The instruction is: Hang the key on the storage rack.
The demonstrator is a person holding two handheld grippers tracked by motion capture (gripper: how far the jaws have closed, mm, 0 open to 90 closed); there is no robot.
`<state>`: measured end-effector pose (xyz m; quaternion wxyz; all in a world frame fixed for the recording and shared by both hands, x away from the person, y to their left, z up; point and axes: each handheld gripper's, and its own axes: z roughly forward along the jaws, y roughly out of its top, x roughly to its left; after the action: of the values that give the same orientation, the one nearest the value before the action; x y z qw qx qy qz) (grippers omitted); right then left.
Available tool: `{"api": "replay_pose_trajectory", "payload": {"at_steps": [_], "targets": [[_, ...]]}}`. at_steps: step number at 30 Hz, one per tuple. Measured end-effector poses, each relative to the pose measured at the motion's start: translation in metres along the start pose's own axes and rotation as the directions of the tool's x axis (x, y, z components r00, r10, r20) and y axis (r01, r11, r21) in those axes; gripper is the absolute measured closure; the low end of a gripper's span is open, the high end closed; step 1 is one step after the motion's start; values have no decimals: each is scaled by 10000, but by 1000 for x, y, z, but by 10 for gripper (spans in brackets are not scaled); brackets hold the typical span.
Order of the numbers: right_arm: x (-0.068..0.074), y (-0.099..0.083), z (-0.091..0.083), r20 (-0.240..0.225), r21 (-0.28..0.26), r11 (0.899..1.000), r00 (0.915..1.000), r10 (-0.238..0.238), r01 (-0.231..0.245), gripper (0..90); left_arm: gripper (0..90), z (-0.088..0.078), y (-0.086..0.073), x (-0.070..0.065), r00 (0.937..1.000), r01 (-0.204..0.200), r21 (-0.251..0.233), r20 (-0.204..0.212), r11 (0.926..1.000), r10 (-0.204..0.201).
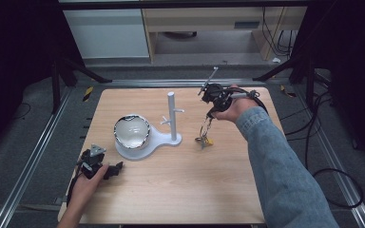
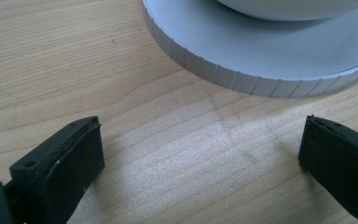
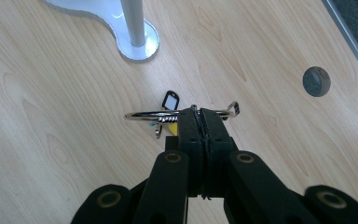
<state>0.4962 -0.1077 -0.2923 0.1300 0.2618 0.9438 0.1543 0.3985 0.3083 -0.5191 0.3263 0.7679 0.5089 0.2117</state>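
Note:
My right gripper (image 1: 209,114) points down over the table's right half, its jaws shut on a metal key ring (image 1: 204,134) that dangles beneath it. In the right gripper view the right gripper (image 3: 199,115) pinches the thin key ring (image 3: 142,115), which carries a black tag (image 3: 170,100) and a yellow piece partly hidden behind the jaws. A white stand (image 1: 164,138) with an upright pegged post (image 1: 172,114) sits to the left of the keys and holds a shiny bowl (image 1: 131,131). My left gripper (image 1: 116,169) rests open on the table at the front left; in its own view the left gripper (image 2: 200,149) has bare wood between its pads.
The stand's ribbed round base (image 2: 242,70) lies just beyond the left jaws. A grey round plug (image 3: 316,81) is set in the tabletop near the right edge. Metal rails run along both sides of the table (image 1: 180,190), and cables lie on the floor at the right.

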Motion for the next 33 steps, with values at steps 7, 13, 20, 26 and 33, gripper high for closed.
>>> {"api": "replay_pose_trajectory", "payload": {"at_steps": [7,13,20,26,33], "targets": [[2,8,-9,125,-100,9999,9999,-115,116,888,0,0,0,0,10000,-3,0,-10,10000,3],[4,14,-15,177,-133,9996,9995,-245,248,888,0,0,0,0,10000,-6,0,-10,10000,6],[5,21,-20,219,-73,9994,9992,-336,338,888,0,0,0,0,10000,-3,-7,1,10000,3],[6,28,-23,273,-111,9986,9983,-523,526,888,0,0,0,0,10000,-9,-8,0,10000,9],[11,35,-30,371,-54,9980,9974,-625,628,888,0,0,0,0,10000,-11,-9,-4,10000,11]]}}
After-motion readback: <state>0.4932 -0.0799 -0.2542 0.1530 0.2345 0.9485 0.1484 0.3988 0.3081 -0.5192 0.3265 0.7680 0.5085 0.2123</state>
